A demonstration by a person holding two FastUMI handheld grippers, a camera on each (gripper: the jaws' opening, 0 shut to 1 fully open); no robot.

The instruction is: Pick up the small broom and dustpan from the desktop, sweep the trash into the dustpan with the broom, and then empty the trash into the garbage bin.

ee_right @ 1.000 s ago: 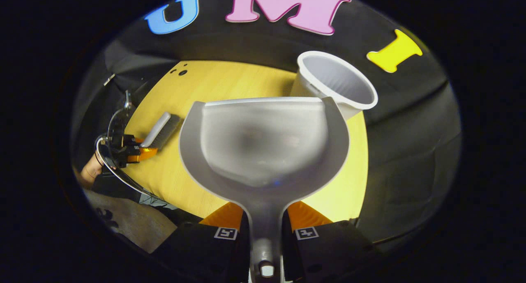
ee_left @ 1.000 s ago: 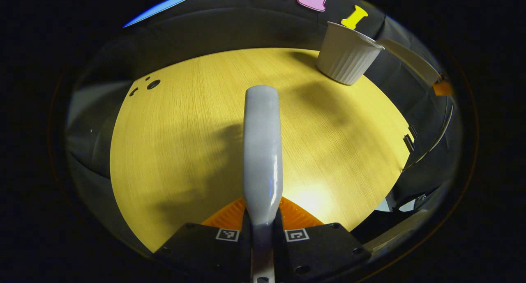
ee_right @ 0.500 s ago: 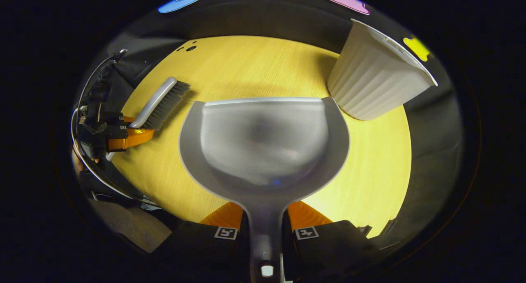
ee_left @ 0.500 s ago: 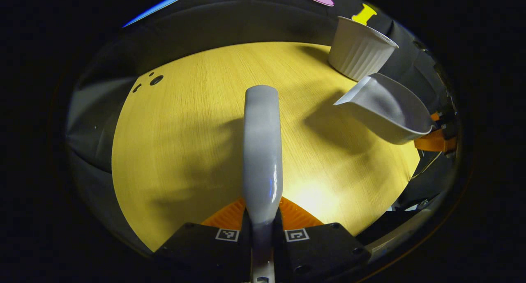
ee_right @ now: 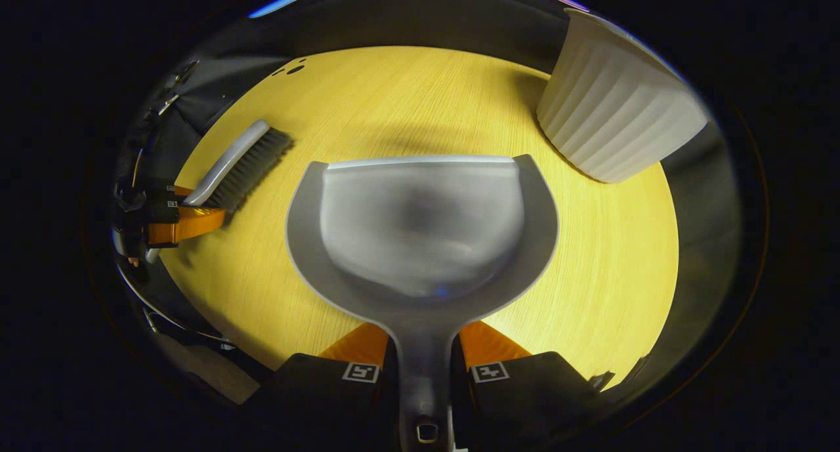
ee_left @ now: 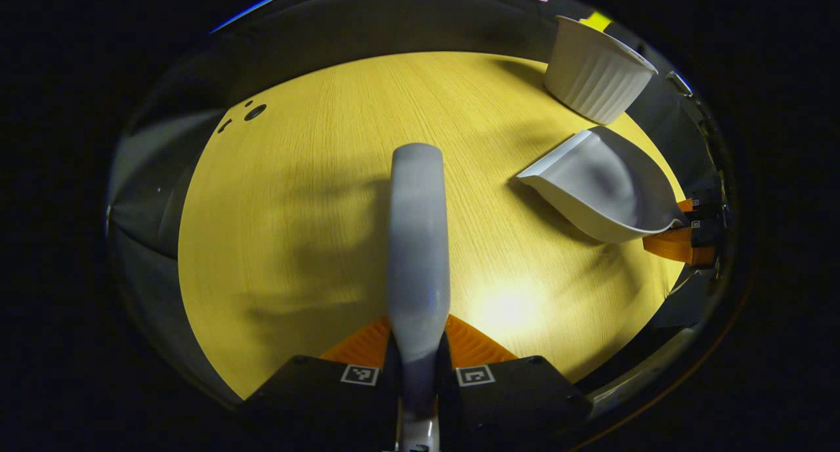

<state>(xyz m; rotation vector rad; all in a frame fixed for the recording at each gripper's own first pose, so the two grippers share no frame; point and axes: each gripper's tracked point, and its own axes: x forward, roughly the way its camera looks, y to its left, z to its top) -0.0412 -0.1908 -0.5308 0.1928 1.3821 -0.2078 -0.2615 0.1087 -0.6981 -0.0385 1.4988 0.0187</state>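
Note:
My left gripper is shut on the handle of the small grey broom, which points forward over the yellow desktop. My right gripper is shut on the handle of the grey dustpan; its pan looks empty and sits low over the desk. The left gripper view has the dustpan at the right with the right gripper behind it. The right gripper view has the broom, bristles down, at the left, held by the left gripper. A white ribbed garbage bin stands at the desk's far right corner.
The bin stands beyond the dustpan in the left gripper view. Small dark holes mark the desk's far left part. Black cloth surrounds the desk's edges. Cables hang by the left gripper.
The dustpan has come down from above the bin's mouth to just over the desk, left of the bin. The broom has stayed over the desk and shifted only slightly.

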